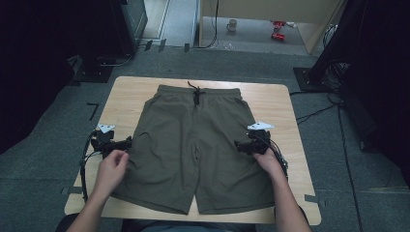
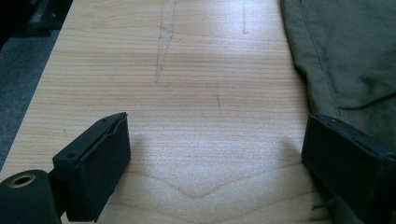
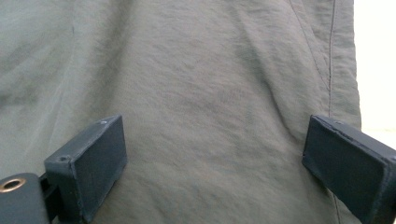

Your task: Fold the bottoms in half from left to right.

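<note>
1. The olive-green shorts (image 1: 193,145) lie flat at the centre of the high view, waistband toward the top of the frame and both leg hems toward the bottom edge.
2. A dark drawstring (image 1: 196,93) hangs from the middle of the waistband, in the upper centre of the high view.
3. The shorts rest on a light wooden table (image 1: 270,104), which shows bare wood on all sides of the garment.
4. The left gripper (image 1: 126,143) sits at the left of the high view, just beside the outer edge of the left-hand leg. In the left gripper view its jaws stand wide apart over bare wood, with the fabric edge by the jaw at lower right (contact with the cloth cannot be told).
5. The right gripper (image 1: 238,146) sits at the right of the high view, over the right-hand leg of the shorts. In the right gripper view its jaws stand wide apart with fabric spread between them and a side seam at the upper right of the frame.
6. Each gripper carries a grey three-cornered plate on top and is held by a hand entering from the bottom of the high view.
7. Grey carpet floor (image 1: 43,145) surrounds the table; a white mug (image 1: 232,25) stands on the floor at the upper centre of the high view.
</note>
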The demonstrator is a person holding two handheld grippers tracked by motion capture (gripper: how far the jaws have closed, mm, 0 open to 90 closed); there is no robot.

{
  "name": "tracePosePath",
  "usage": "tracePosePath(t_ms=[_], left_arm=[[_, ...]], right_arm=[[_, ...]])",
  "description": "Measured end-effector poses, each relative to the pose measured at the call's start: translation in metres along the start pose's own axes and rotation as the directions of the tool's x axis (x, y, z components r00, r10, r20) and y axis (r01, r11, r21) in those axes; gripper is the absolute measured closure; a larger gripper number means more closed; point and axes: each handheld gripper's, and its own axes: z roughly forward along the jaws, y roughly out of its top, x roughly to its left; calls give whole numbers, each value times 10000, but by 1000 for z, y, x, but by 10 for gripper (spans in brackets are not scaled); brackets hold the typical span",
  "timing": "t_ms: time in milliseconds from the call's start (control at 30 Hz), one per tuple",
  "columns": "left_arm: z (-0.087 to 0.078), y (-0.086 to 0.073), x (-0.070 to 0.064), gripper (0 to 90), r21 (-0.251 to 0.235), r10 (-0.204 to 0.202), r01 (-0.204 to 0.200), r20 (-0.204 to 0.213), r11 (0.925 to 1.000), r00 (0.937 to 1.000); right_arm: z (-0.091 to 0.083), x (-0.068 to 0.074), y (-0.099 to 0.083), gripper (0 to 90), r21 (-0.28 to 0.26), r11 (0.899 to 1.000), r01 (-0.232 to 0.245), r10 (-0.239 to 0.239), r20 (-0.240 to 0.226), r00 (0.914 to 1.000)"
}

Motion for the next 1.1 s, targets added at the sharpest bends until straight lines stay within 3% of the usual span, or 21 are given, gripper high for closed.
tracePosePath(t_ms=[200,233,300,700,933,1033,1100], left_arm=[[-1,-1,3,83,-112,-264,266,164,9996,9995],[-1,-1,2,84,-24,-183,183,-91,9998,9998],[-1,-1,1,81,-7,-210,210,-210,9998,9996],[3,3,1,73,11,-48,48,-40,10000,10000],[3,4,5,78,61,398,-401,405,9992,9984],[2,5,8,85,188,473,-481,416,9987,9980],[0,6,9,138,104,464,-466,196,9989,9987]], right_arm=[[0,0,0,57,-2,10000,-2,2,3,10000],[0,0,0,57,-3,10000,-1,1,-1,10000],[0,0,0,57,-4,10000,-1,1,1,10000],[0,1,0,57,0,10000,-33,33,46,10000],[0,1,1,60,110,9999,-61,60,71,10000],[-1,1,3,77,312,9995,-75,73,72,9999],[-3,0,5,132,326,9993,-162,161,34,9999]])
